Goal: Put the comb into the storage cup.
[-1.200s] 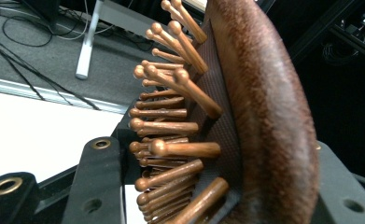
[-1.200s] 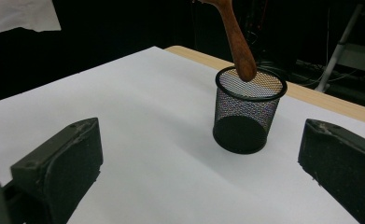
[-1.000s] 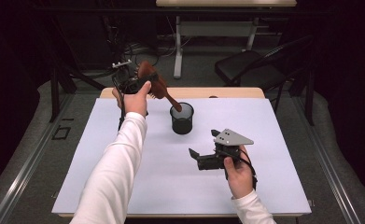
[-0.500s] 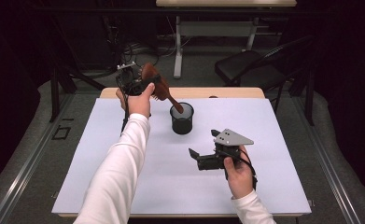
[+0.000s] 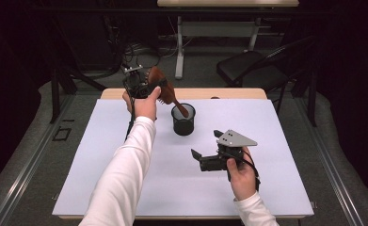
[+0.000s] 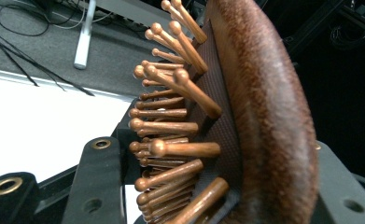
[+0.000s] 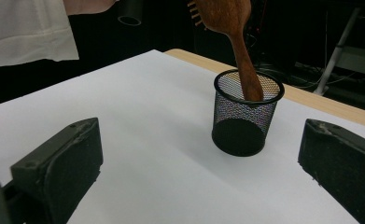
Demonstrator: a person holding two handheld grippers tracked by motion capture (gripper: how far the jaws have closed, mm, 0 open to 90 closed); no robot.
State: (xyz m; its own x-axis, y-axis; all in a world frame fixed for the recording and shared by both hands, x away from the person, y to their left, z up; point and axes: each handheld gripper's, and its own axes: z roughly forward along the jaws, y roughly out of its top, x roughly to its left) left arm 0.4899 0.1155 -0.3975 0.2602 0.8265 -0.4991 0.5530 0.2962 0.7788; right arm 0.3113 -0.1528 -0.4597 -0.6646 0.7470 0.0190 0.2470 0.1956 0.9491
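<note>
White sheet (image 5: 125, 155) covers the table (image 5: 228, 93); a bare wooden strip shows along the far edge. Behind the table: black chair (image 5: 257, 70) at right, a second table's pale legs (image 5: 179, 47) on grey floor (image 5: 40, 141), tangled black cables (image 5: 125, 52) at left. Background dark.

Wood-edged table (image 5: 125, 93) covered by white sheet (image 5: 125, 188), light wood strip exposed only along the far edge; black mesh cup (image 5: 183, 119) stands upright directly on the sheet, toward the far side near the middle, grey floor (image 5: 26, 155) around.
</note>
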